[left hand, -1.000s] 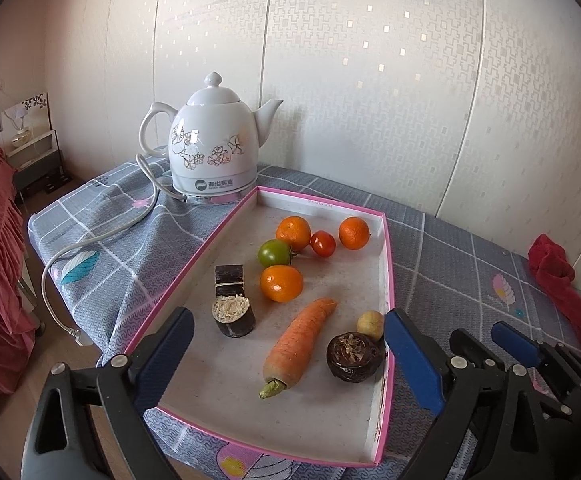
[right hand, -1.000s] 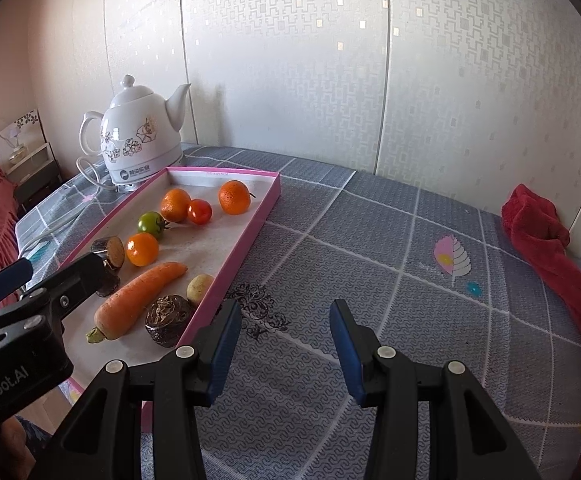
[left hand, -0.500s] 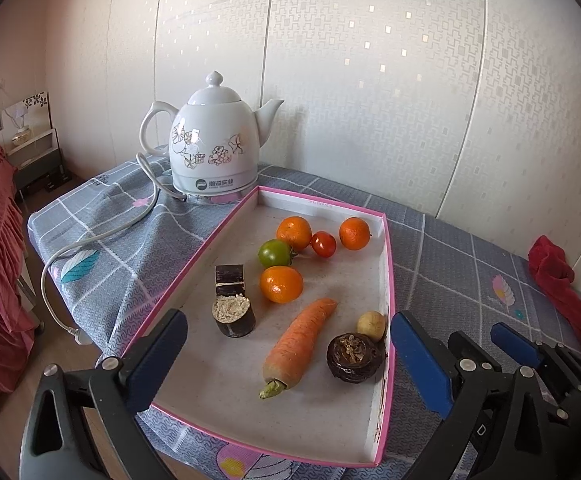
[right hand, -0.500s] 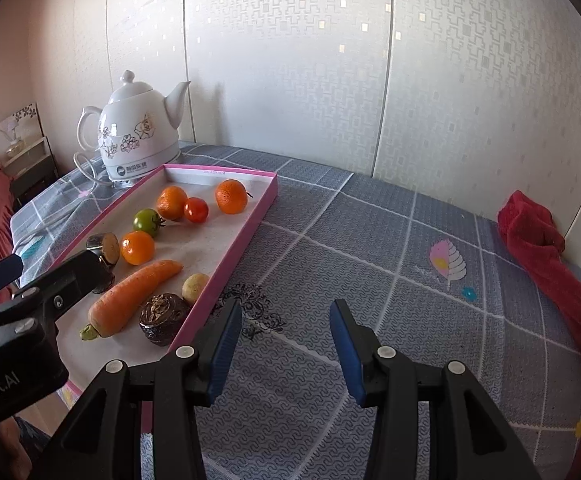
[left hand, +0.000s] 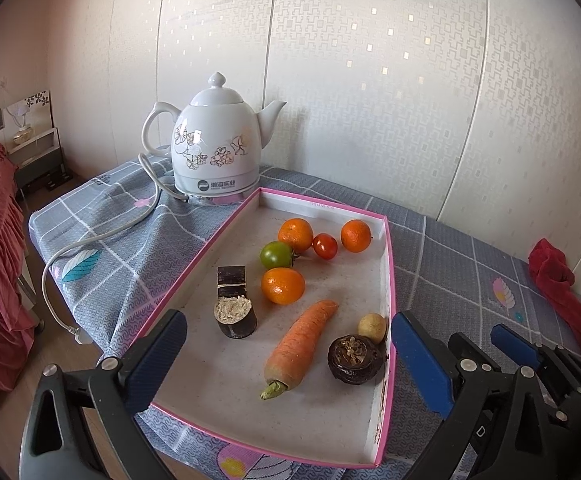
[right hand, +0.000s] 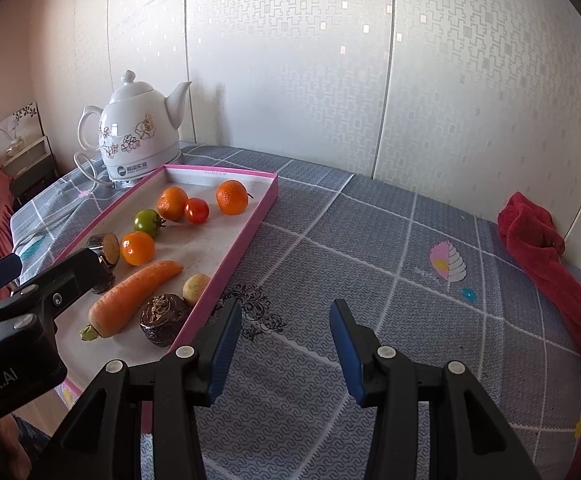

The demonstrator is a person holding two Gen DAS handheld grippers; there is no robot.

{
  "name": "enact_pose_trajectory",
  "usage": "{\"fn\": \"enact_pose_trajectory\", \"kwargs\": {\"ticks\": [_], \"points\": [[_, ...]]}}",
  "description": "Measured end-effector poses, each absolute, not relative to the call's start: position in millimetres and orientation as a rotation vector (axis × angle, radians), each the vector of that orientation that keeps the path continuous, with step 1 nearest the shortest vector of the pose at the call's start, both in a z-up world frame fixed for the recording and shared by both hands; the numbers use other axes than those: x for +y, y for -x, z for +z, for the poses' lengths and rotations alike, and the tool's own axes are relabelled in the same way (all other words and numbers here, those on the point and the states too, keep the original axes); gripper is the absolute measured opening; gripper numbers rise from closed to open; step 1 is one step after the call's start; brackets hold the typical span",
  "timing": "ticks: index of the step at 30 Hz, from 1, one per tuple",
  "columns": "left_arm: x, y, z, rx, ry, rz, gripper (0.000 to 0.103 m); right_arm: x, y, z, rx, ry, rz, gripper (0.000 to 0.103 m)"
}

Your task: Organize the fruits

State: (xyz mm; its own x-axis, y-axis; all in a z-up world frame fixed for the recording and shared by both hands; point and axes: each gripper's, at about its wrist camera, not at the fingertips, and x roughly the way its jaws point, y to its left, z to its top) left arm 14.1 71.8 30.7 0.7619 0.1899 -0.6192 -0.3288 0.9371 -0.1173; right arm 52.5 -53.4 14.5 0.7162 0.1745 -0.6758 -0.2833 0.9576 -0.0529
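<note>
A grey checked cloth (right hand: 370, 264) covers the table against pale patterned wall panels. The pink-rimmed tray (left hand: 388, 272) holds the fruits beside the white kettle (left hand: 216, 152) (its label is Chinese, unreadable to me). My left gripper (left hand: 286, 354) gapes over the tray; my right gripper (right hand: 286, 344) hangs released just right of it.

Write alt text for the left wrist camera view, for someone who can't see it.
A pink-rimmed tray on a grey patterned tablecloth holds three oranges, a red and a green tomato, a carrot and a few small dark items. The open left gripper frames it from below; a white floral kettle stands behind.
</note>
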Motion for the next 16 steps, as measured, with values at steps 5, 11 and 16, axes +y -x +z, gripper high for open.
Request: {"fn": "enact_pose_trajectory", "kwargs": {"ticks": [5, 11, 16], "points": [[73.1, -13.9, 30.9, 0.648, 0.236, 0.287, 0.102, -52.9, -52.5, 14.1, 0.729, 0.161, 0.257, 0.047], [73.0, -13.3, 31.6, 0.636, 0.235, 0.291, 0.102, -51.9, -52.3, 14.1, 0.730, 0.165, 0.256, 0.047], [71.1, -13.5, 31.9, 0.635, 0.230, 0.290, 0.102, -52.0, -52.0, 13.6, 0.729, 0.165, 0.254, 0.047]]}}
